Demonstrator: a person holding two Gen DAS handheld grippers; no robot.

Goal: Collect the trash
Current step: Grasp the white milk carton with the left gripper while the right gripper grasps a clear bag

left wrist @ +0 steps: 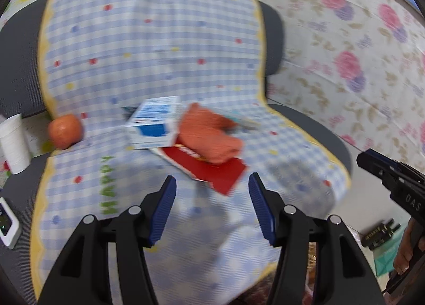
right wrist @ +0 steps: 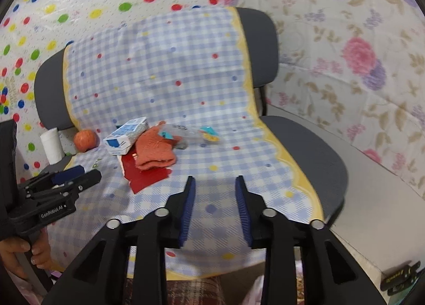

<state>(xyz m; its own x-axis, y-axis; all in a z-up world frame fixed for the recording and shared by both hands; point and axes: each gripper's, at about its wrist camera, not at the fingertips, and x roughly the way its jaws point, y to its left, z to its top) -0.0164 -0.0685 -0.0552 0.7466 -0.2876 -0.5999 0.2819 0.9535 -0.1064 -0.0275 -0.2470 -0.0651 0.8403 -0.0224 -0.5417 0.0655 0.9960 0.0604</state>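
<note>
A pile of trash lies on the seat of a chair under a blue checked cloth (right wrist: 172, 66). It holds a blue-and-white carton (left wrist: 154, 124) (right wrist: 124, 137), a crumpled orange cloth (left wrist: 209, 135) (right wrist: 155, 149), a flat red packet (left wrist: 220, 172) (right wrist: 143, 175) and a clear wrapper with teal bits (right wrist: 191, 132). My left gripper (left wrist: 212, 180) hangs open just short of the red packet, nothing pressed between its pads. My right gripper (right wrist: 215, 179) is open over bare cloth, to the right of the pile. Each gripper shows in the other's view: the right gripper (left wrist: 385, 172) and the left gripper (right wrist: 79, 172).
An orange fruit (left wrist: 65, 131) (right wrist: 85, 140) and a white paper cup (left wrist: 13, 143) (right wrist: 51, 144) stand left of the pile. A small white device (left wrist: 6, 222) sits at the seat's left edge. Patterned sheets hang behind the grey chair (right wrist: 305, 145). Black items (right wrist: 401, 278) lie on the floor at right.
</note>
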